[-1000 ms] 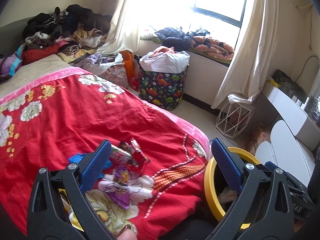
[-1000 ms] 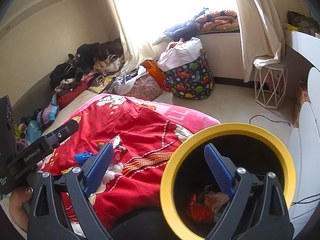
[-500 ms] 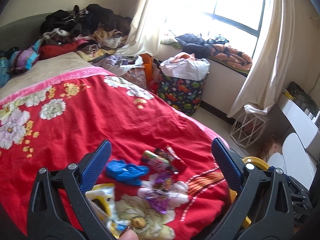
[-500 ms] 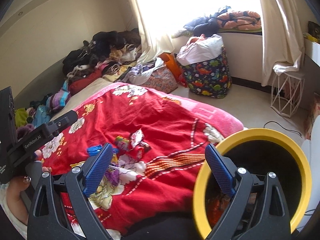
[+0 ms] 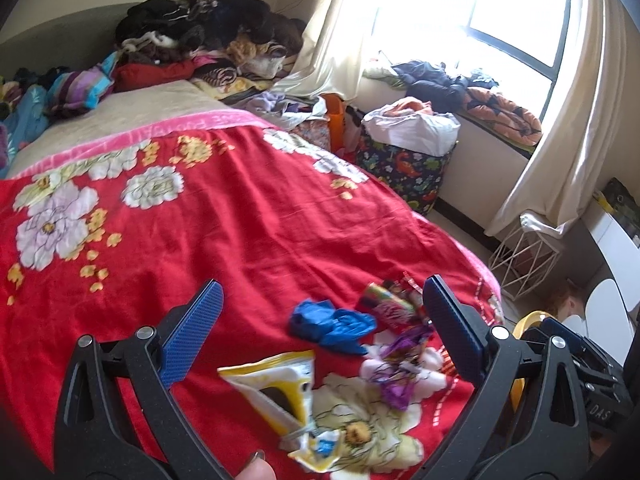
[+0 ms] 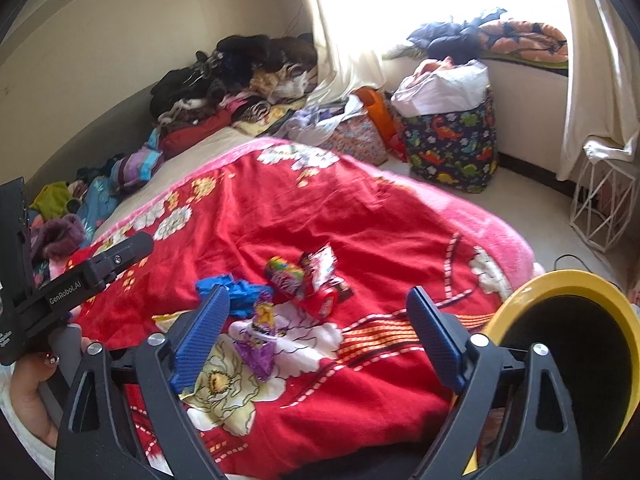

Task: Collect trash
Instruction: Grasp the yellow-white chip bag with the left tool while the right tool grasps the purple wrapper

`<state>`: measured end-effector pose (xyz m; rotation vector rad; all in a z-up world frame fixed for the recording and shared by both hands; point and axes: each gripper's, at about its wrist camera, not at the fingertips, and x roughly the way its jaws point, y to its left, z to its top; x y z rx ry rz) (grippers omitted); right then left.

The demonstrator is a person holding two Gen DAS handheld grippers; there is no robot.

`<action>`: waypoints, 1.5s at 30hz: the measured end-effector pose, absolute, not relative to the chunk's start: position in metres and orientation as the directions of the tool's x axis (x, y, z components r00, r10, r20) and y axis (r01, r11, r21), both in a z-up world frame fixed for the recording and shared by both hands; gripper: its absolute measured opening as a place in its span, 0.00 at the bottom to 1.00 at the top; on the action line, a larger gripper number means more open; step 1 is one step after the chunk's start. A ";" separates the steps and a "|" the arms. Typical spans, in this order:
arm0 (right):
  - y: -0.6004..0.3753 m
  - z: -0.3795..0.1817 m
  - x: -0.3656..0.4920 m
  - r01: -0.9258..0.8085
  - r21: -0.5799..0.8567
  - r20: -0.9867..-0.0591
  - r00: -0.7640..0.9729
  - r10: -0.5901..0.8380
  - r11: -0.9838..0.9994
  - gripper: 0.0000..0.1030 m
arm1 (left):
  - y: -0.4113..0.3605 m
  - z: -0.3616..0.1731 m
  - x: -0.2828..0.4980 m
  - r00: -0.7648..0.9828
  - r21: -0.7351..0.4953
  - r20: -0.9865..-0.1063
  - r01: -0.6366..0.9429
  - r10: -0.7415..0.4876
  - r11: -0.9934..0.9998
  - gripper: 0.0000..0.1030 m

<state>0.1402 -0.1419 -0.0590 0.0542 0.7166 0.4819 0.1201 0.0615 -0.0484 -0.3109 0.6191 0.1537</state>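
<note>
Trash lies on the red flowered blanket (image 5: 240, 216): a yellow-white wrapper (image 5: 280, 388), a crumpled blue piece (image 5: 332, 324), a purple wrapper (image 5: 396, 376) and colourful snack packets (image 5: 388, 304). In the right wrist view I see the blue piece (image 6: 240, 292), the purple wrapper (image 6: 260, 344) and the packets (image 6: 304, 276). My left gripper (image 5: 320, 336) is open and empty above the trash. My right gripper (image 6: 316, 332) is open and empty, near the blanket's edge. A yellow-rimmed black bin (image 6: 568, 352) stands at the right beside the bed.
Piled clothes (image 5: 208, 40) lie at the bed's head. A dinosaur-print hamper (image 5: 404, 164) and a white wire stool (image 5: 524, 256) stand on the floor by the window. A white desk (image 5: 616, 240) is at the right. The left tool's body (image 6: 60, 292) shows at the left.
Both grippers have swung left, away from the bin and over the blanket. The trash now sits between the fingers in both views. Both stay open.
</note>
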 end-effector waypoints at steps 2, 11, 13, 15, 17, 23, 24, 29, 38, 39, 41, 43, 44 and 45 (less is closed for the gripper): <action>-0.136 -0.064 0.143 -0.418 0.220 -0.634 0.626 0.455 0.882 0.80 | 0.068 -0.055 0.119 0.793 -0.243 -0.607 -0.240 0.045 0.940 0.89; -0.107 -0.099 0.154 -0.460 0.267 -0.701 0.510 0.498 0.847 0.67 | 0.086 -0.089 0.109 0.728 -0.286 -0.685 -0.263 -0.005 0.921 0.88; -0.101 -0.107 0.158 -0.465 0.289 -0.712 0.480 0.512 0.837 0.64 | 0.088 -0.096 0.106 0.712 -0.290 -0.702 -0.263 -0.018 0.920 0.86; -0.097 -0.113 0.162 -0.463 0.308 -0.722 0.455 0.521 0.831 0.59 | 0.089 -0.102 0.105 0.698 -0.303 -0.715 -0.262 -0.037 0.916 0.85; -0.094 -0.121 0.168 -0.458 0.332 -0.731 0.428 0.532 0.825 0.54 | 0.093 -0.109 0.105 0.677 -0.322 -0.734 -0.266 -0.062 0.909 0.83; -0.085 -0.132 0.177 -0.454 0.365 -0.743 0.384 0.548 0.813 0.52 | 0.092 -0.124 0.101 0.636 -0.344 -0.766 -0.274 -0.099 0.898 0.78; -0.083 -0.133 0.179 -0.457 0.367 -0.744 0.379 0.550 0.810 0.50 | 0.091 -0.126 0.101 0.630 -0.348 -0.769 -0.273 -0.107 0.897 0.78; -0.078 -0.139 0.183 -0.468 0.375 -0.754 0.348 0.557 0.800 0.33 | 0.084 -0.136 0.102 0.605 -0.370 -0.782 -0.259 -0.150 0.892 0.67; -0.087 -0.132 0.173 -0.469 0.380 -0.725 0.384 0.571 0.798 0.29 | 0.071 -0.141 0.104 0.584 -0.383 -0.790 -0.235 -0.186 0.893 0.58; -0.089 -0.130 0.171 -0.469 0.380 -0.722 0.388 0.572 0.797 0.29 | 0.069 -0.143 0.104 0.579 -0.383 -0.793 -0.231 -0.190 0.894 0.57; -0.093 -0.127 0.167 -0.469 0.376 -0.719 0.397 0.571 0.799 0.29 | 0.066 -0.144 0.105 0.575 -0.383 -0.795 -0.225 -0.195 0.896 0.56; -0.096 -0.124 0.163 -0.470 0.374 -0.713 0.405 0.572 0.800 0.29 | 0.064 -0.145 0.106 0.572 -0.375 -0.798 -0.222 -0.191 0.900 0.55; -0.099 -0.122 0.161 -0.470 0.374 -0.711 0.408 0.573 0.799 0.29 | 0.063 -0.145 0.106 0.571 -0.374 -0.798 -0.221 -0.191 0.900 0.53; -0.100 -0.121 0.159 -0.471 0.373 -0.711 0.409 0.572 0.800 0.29 | 0.064 -0.147 0.106 0.570 -0.379 -0.798 -0.221 -0.196 0.899 0.51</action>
